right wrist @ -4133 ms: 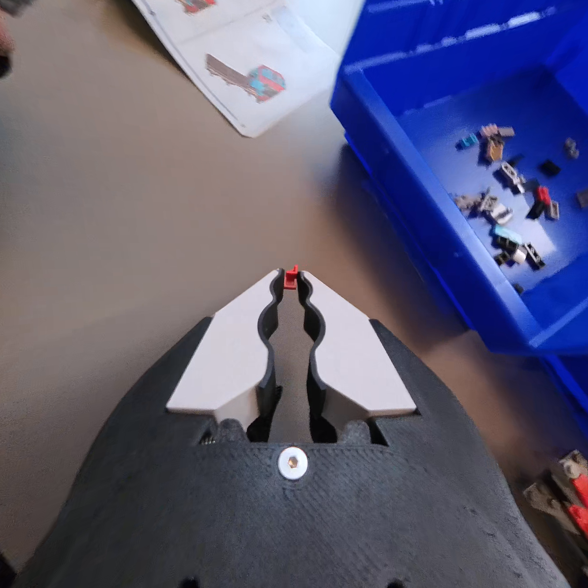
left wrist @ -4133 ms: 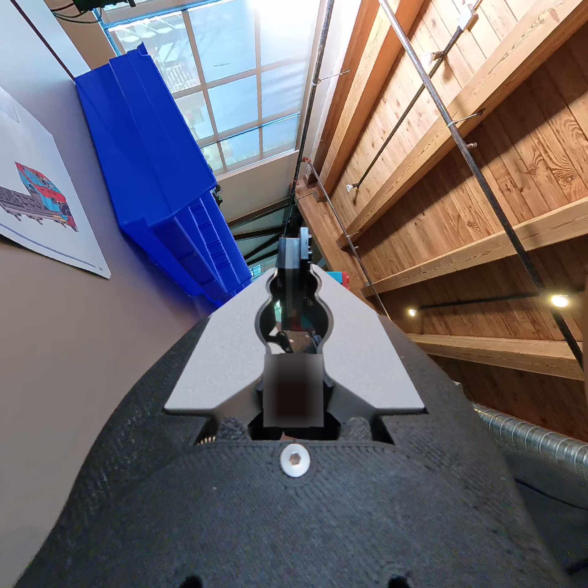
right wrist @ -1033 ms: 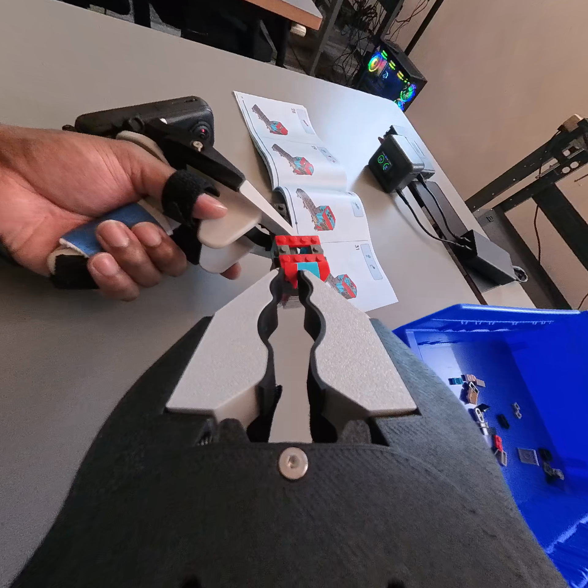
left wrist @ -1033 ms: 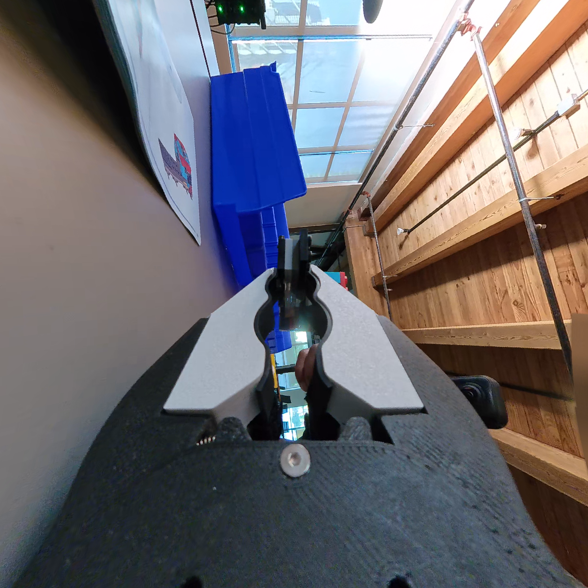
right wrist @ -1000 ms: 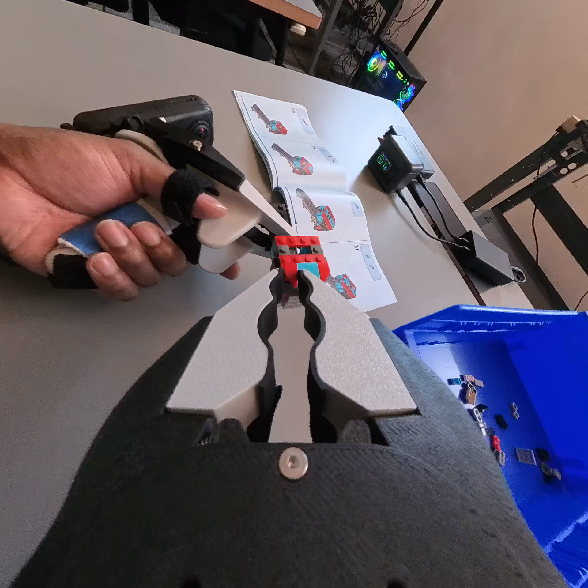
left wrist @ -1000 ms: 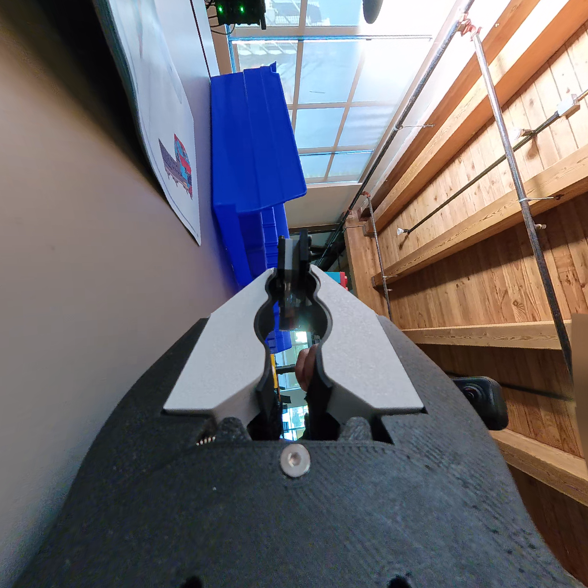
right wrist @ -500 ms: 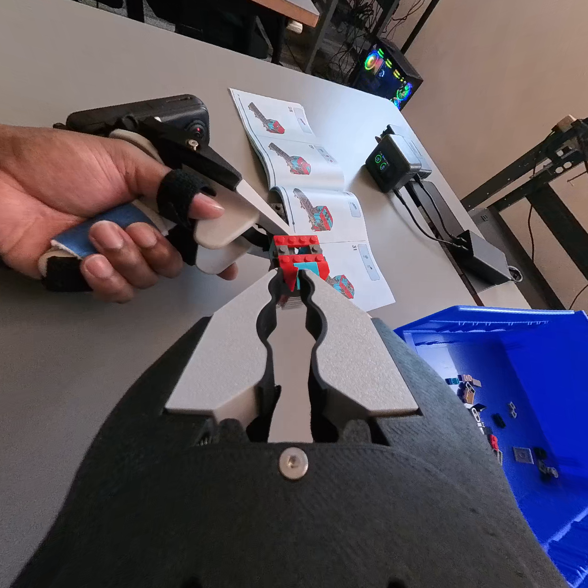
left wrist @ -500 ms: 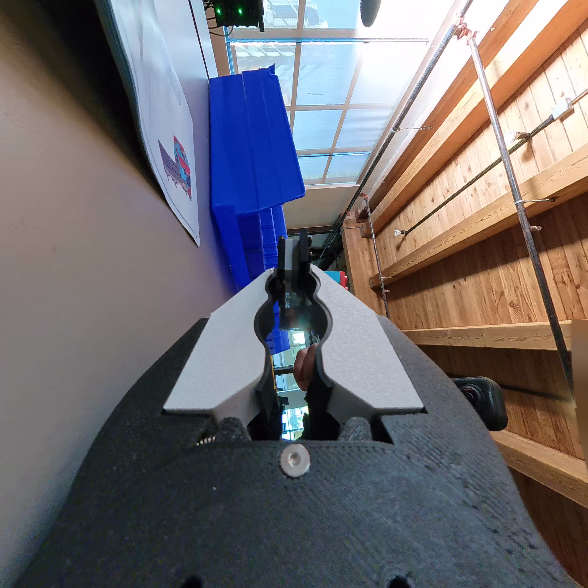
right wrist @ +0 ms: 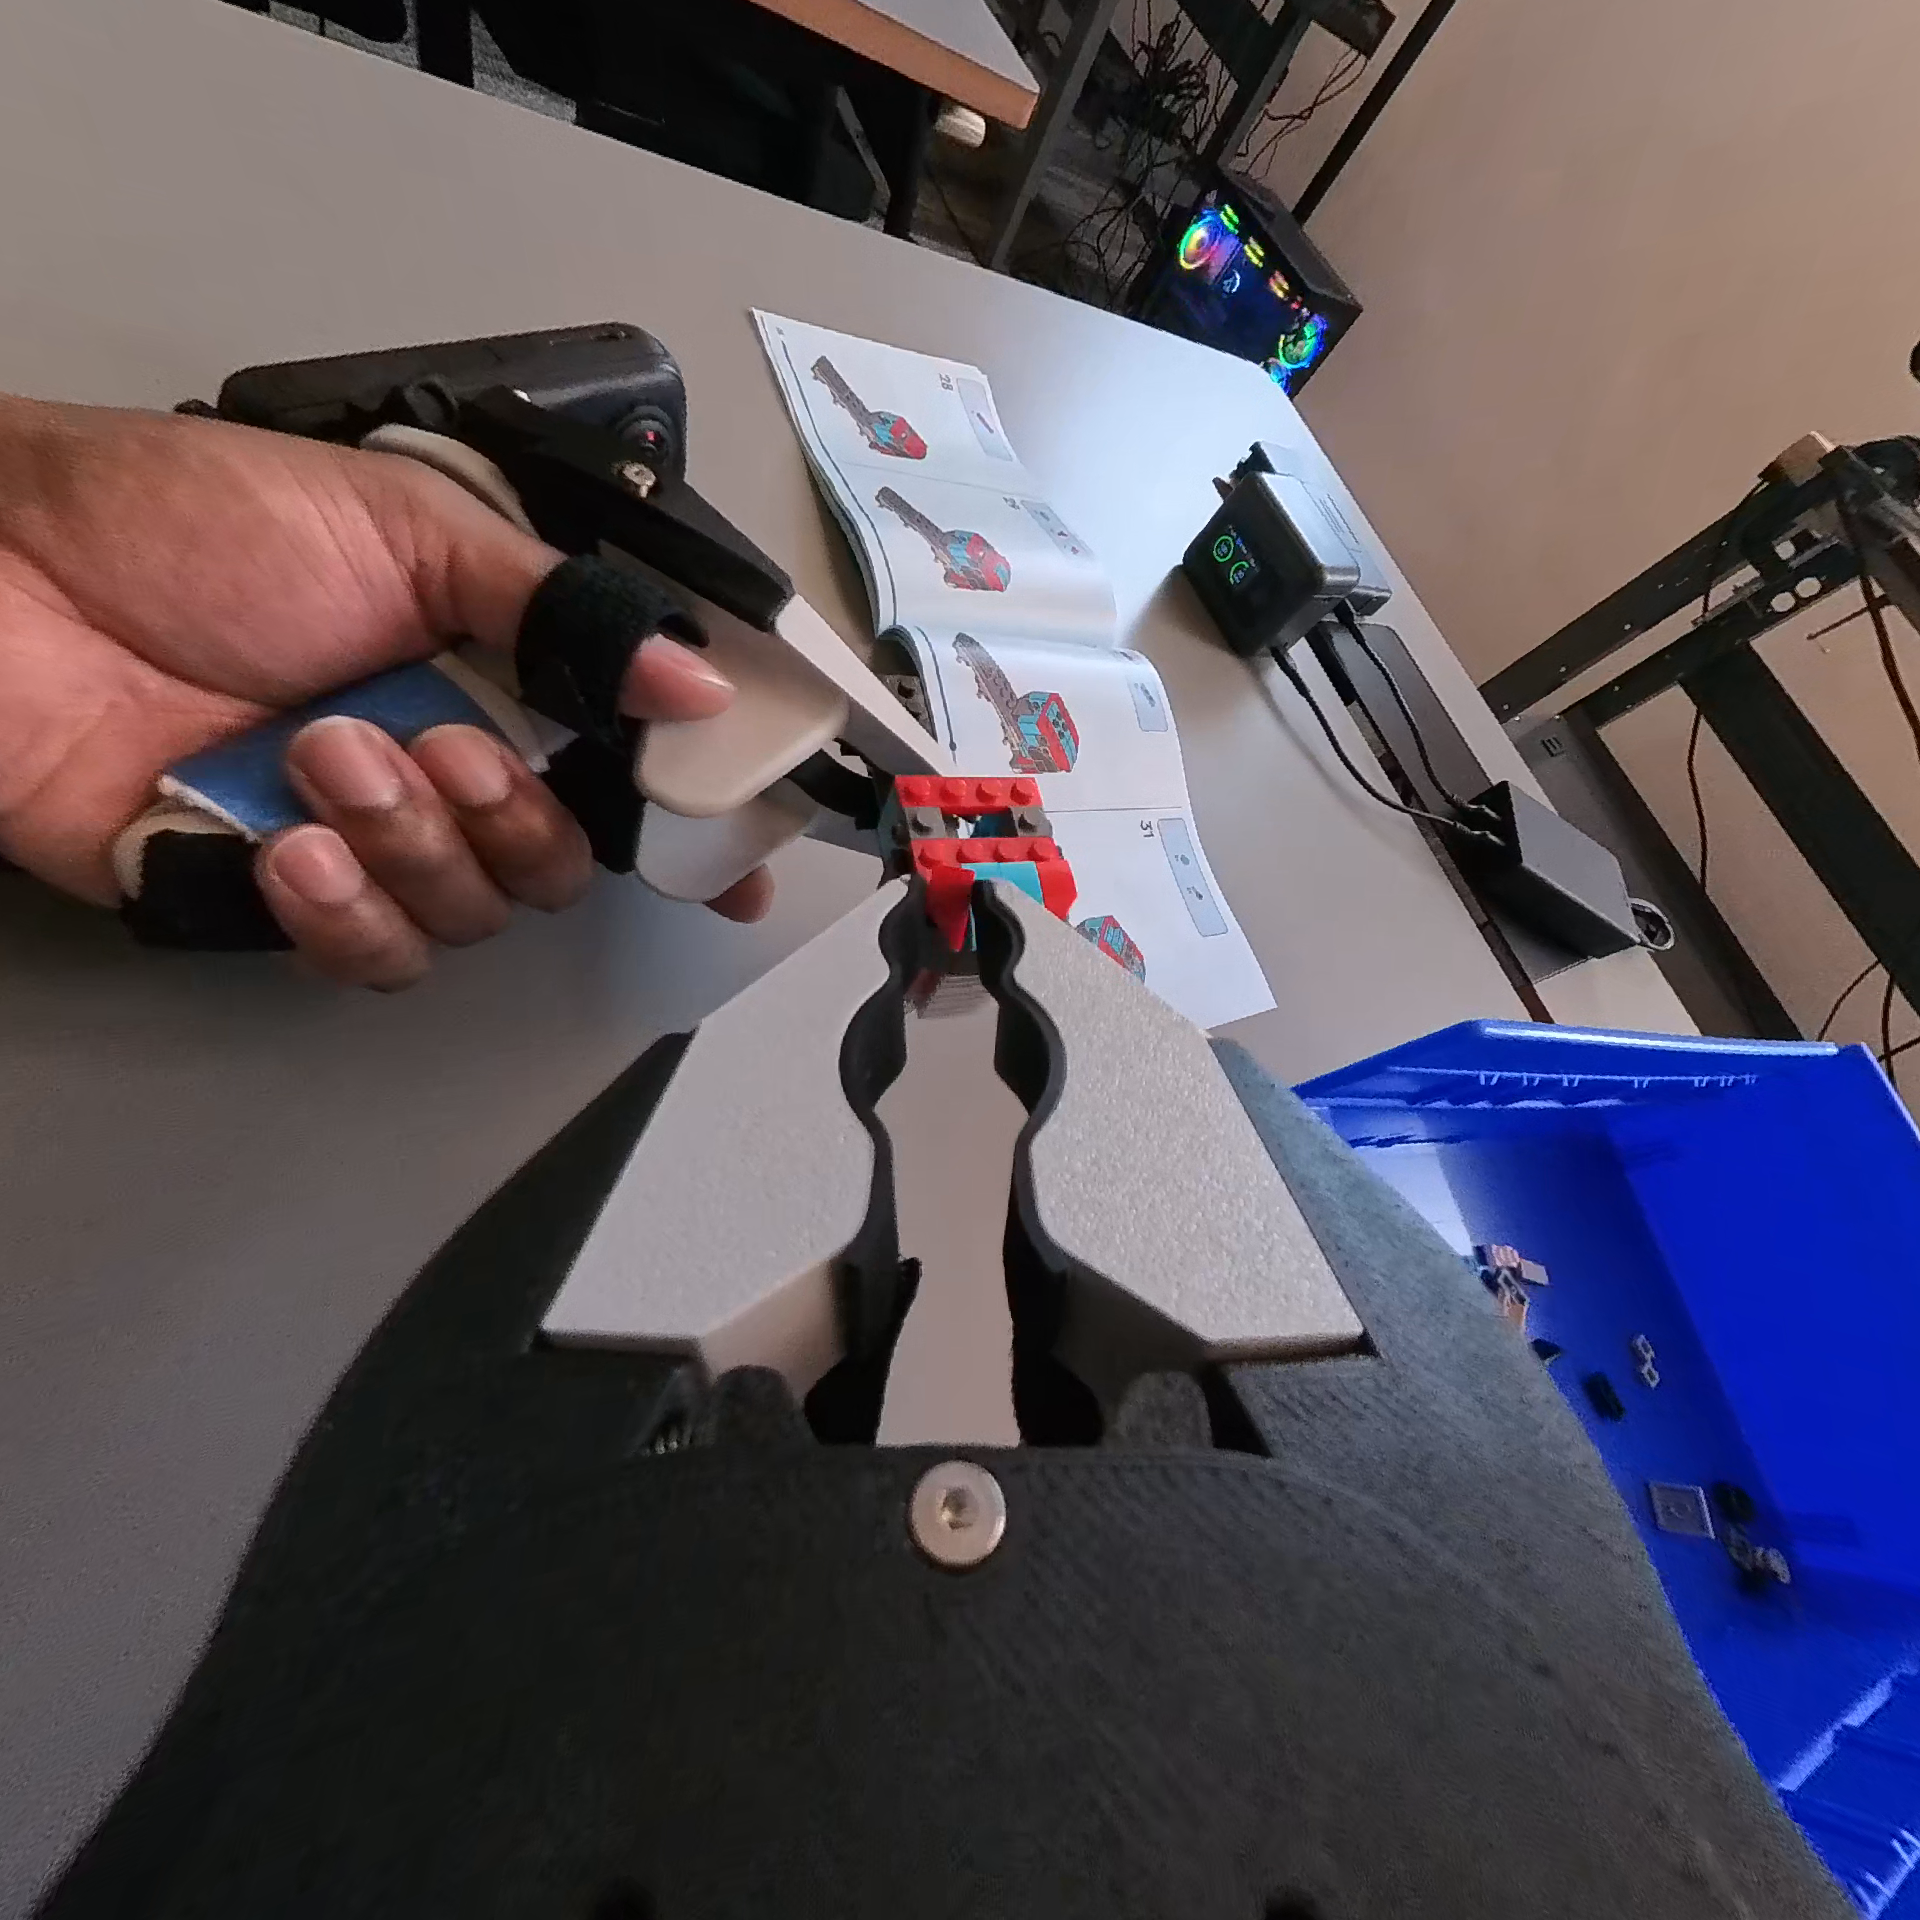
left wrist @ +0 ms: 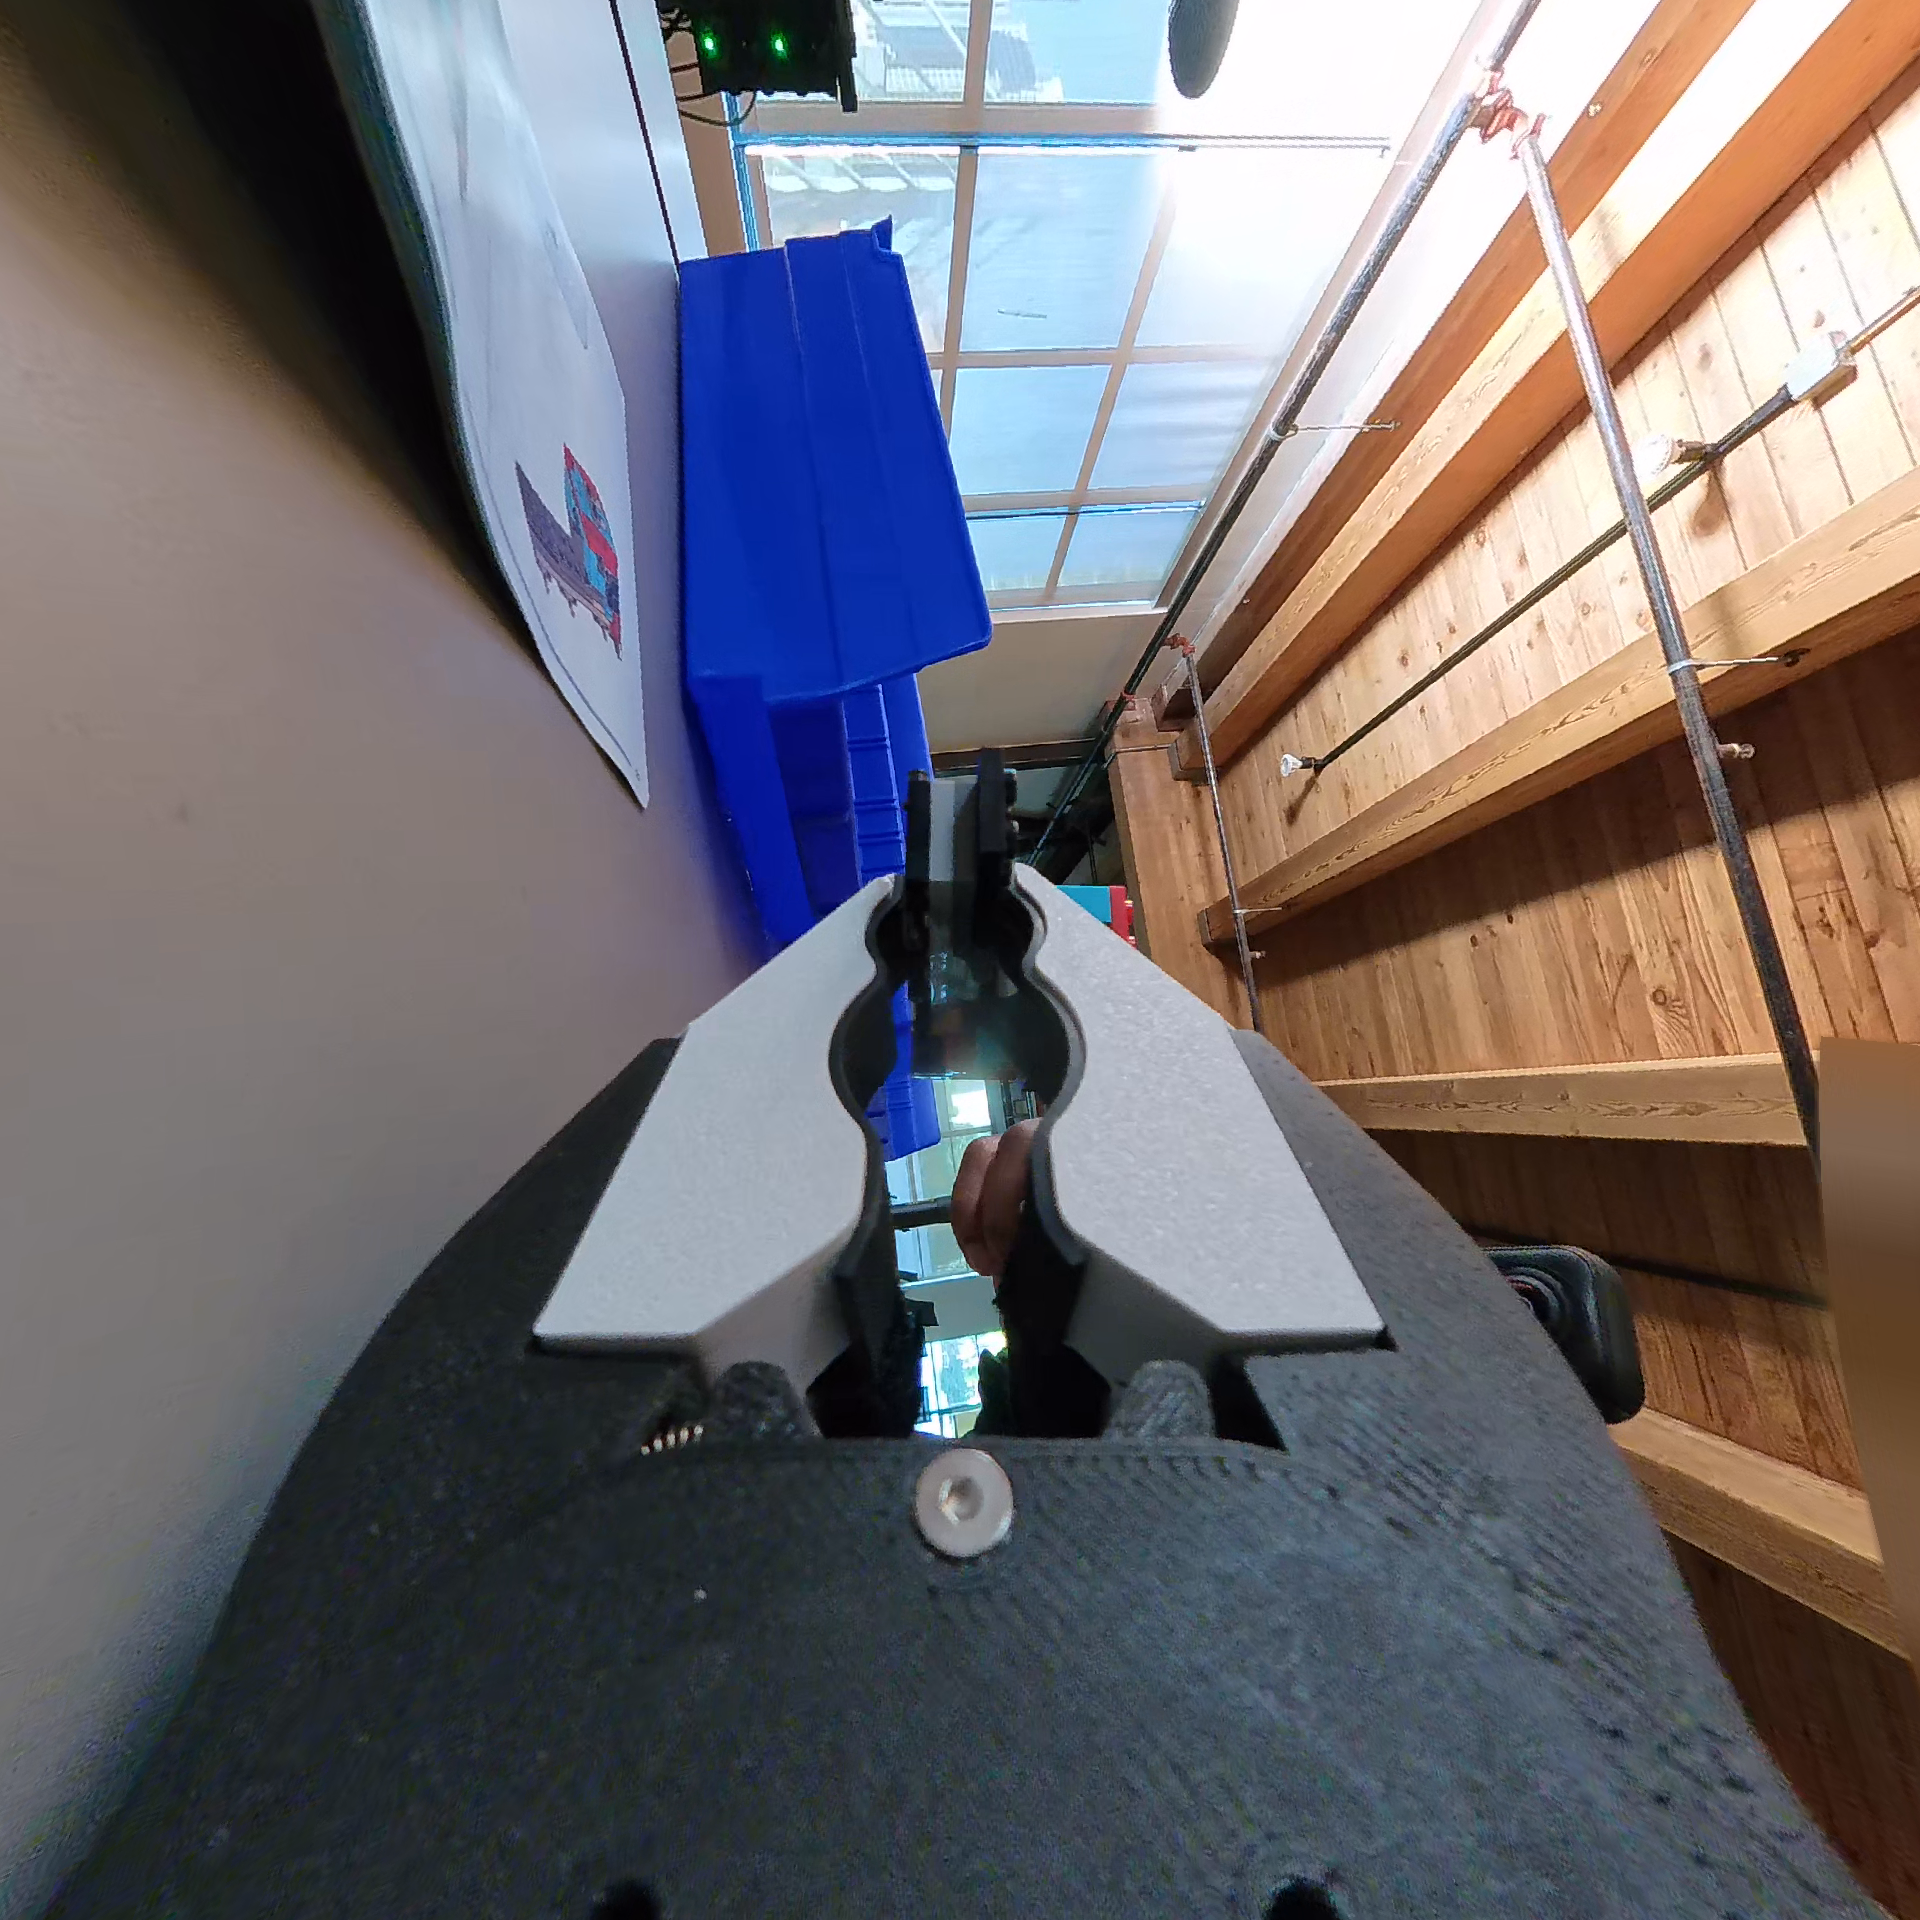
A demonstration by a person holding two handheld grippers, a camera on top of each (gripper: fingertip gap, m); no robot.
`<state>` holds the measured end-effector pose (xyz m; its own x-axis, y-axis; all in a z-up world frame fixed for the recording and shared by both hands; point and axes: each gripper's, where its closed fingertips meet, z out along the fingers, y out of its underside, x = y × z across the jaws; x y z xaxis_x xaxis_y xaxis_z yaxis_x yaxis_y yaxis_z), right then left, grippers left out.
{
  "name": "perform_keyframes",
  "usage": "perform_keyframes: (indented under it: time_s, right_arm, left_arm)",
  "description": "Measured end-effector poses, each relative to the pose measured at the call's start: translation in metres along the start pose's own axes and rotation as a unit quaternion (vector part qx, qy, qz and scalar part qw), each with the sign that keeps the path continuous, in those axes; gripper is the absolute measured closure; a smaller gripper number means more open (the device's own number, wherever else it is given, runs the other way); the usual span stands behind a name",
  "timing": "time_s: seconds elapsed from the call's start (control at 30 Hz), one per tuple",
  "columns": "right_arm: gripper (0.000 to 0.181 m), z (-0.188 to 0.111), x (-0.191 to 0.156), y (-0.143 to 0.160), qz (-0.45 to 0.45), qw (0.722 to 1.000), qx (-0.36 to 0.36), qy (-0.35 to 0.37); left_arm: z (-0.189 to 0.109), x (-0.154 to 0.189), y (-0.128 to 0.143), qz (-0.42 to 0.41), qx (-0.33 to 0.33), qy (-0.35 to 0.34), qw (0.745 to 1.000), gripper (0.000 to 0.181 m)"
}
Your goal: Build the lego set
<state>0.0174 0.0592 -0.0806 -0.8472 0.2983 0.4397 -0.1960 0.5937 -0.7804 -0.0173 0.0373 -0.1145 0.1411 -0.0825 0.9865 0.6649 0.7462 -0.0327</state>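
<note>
Left tool (right wrist: 883, 821) clenched on lego model (right wrist: 977, 831) above grey surface (right wrist: 312, 1091), right tool (right wrist: 948, 914) clamped on model's lower red edge, booklet (right wrist: 997, 582) and blue bin (right wrist: 1714, 1299) seen in right wrist view, wooden ceiling (left wrist: 1558, 727) shown only in left wrist view.

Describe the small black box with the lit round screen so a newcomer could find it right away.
On the grey table, look past the open instruction booklet toward the far right edge. The black box sits there with cables running from it; unlike the flat grey unit beside it, its face glows.
</note>
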Motion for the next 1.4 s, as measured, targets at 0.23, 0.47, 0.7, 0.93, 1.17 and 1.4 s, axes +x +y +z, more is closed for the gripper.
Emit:
perform_keyframes:
  time_s: [0.23, 0.47, 0.7, 0.93, 1.17, 1.4]
  right_arm:
    - [0.172, 0.0008, 0.0001, -0.0006, -0.015, 1.0, -0.001, -0.002]
    - [0.172, 0.0017, -0.0006, -0.0003, -0.022, 1.0, 0.002, -0.008]
    - [0.172, 0.0025, -0.0005, 0.0004, -0.024, 1.0, 0.005, -0.011]
    - [0.171, 0.0034, 0.0002, -0.0006, -0.026, 1.0, 0.009, -0.01]
    - [0.17, 0.0037, 0.0006, -0.0012, -0.019, 1.0, 0.018, -0.01]
    - [0.156, -0.0007, 0.002, -0.006, 0.02, 0.999, 0.04, -0.017]
  left_arm:
    - [-0.0001, 0.0001, -0.0001, -0.001, 0.0, 0.001, 1.0, 0.166]
    - [-0.0001, 0.0001, -0.0003, -0.002, 0.001, 0.001, 1.0, 0.166]
    - [-0.0001, -0.0002, -0.0009, -0.003, 0.002, 0.001, 1.0, 0.167]
    - [-0.0003, -0.0001, -0.0018, -0.006, 0.004, 0.003, 1.0, 0.167]
    - [-0.0004, 0.0002, -0.0023, -0.007, 0.005, 0.004, 1.0, 0.166]
    - [-0.0008, 0.0005, -0.0033, -0.01, 0.008, 0.006, 1.0, 0.166]
